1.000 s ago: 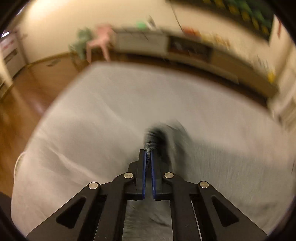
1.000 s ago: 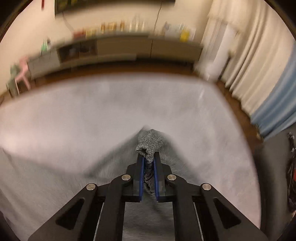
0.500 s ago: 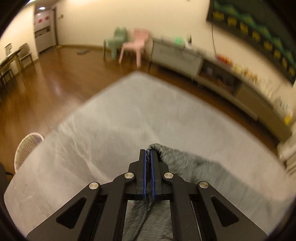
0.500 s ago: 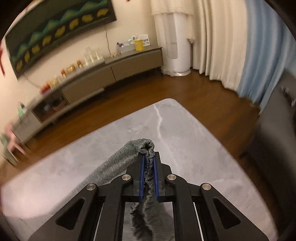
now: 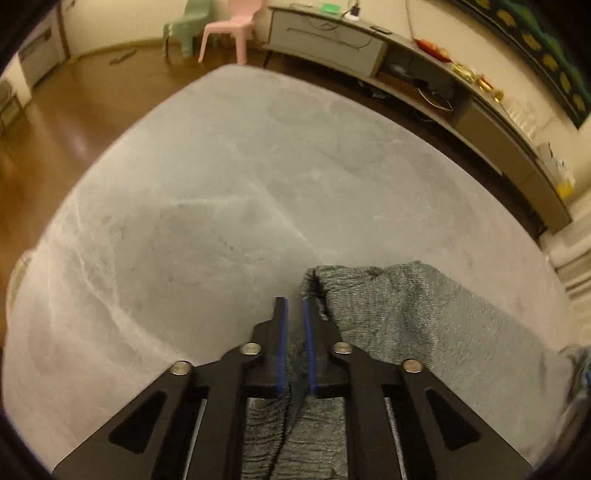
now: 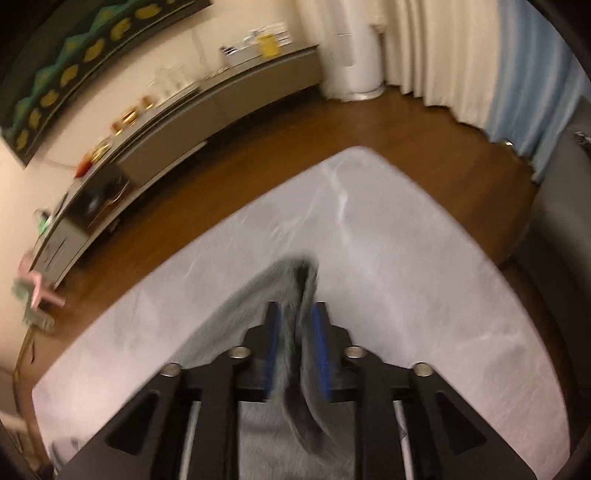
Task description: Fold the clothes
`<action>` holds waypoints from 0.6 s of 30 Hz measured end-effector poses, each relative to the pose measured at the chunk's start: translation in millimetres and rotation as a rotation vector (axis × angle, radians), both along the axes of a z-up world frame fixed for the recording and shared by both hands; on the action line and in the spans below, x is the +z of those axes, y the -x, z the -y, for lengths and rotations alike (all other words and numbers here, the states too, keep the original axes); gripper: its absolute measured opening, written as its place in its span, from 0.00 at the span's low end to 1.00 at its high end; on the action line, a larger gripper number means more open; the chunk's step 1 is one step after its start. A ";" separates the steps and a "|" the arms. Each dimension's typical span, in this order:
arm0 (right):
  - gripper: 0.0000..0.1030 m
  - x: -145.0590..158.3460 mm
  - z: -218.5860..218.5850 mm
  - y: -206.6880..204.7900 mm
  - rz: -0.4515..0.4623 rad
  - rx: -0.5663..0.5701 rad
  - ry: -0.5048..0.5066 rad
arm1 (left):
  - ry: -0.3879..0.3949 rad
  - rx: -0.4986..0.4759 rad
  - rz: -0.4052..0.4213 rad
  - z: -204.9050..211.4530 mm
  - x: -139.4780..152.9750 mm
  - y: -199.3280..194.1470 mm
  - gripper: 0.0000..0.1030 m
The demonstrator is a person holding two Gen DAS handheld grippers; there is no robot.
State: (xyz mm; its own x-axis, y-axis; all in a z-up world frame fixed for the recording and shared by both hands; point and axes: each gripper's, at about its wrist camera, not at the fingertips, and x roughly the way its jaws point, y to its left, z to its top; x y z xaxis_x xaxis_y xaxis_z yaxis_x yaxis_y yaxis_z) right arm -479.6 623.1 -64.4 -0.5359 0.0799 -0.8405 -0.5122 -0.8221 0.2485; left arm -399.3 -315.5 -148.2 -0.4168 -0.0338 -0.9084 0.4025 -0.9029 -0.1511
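A grey knit garment (image 5: 399,314) lies on the grey marble-look table (image 5: 240,177), spreading to the right of my left gripper (image 5: 293,306). The left jaws stand slightly apart, with the garment's edge resting loose between and beside them. In the right wrist view the same garment (image 6: 258,291) rises in a fold between the jaws of my right gripper (image 6: 297,314), which stand parted with a gap on each side of the cloth. The garment's lower part runs under both grippers, out of sight.
A long low cabinet (image 5: 461,96) stands beyond the table's far edge. A pink chair (image 5: 231,29) and a green chair (image 5: 186,31) stand on the wooden floor. A dark sofa (image 6: 561,229) is right of the table, with curtains (image 6: 461,55) behind.
Both grippers have gone from shut on the garment's edge to parted. The garment has come down onto the table, and both grippers have lowered with it.
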 end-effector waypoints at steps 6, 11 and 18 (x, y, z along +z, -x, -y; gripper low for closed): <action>0.73 -5.9 55.5 -60.9 -0.060 0.078 -0.090 | -0.166 0.090 -0.072 32.7 13.4 -17.4 0.62; 0.73 -10.0 81.0 -65.7 -0.031 0.145 -0.112 | -0.243 0.048 -0.137 24.4 35.4 -29.9 0.70; 0.73 -16.9 103.0 -69.0 -0.017 0.180 -0.110 | -0.144 -0.080 -0.066 -28.1 7.5 -4.0 0.69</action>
State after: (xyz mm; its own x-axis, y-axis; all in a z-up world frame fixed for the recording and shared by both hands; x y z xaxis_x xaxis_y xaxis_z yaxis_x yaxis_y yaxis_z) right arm -410.6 520.1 -81.3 -0.5642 0.0724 -0.8225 -0.3513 -0.9225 0.1597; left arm -395.3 -287.3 -140.7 -0.4714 0.1306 -0.8722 0.3151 -0.8988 -0.3048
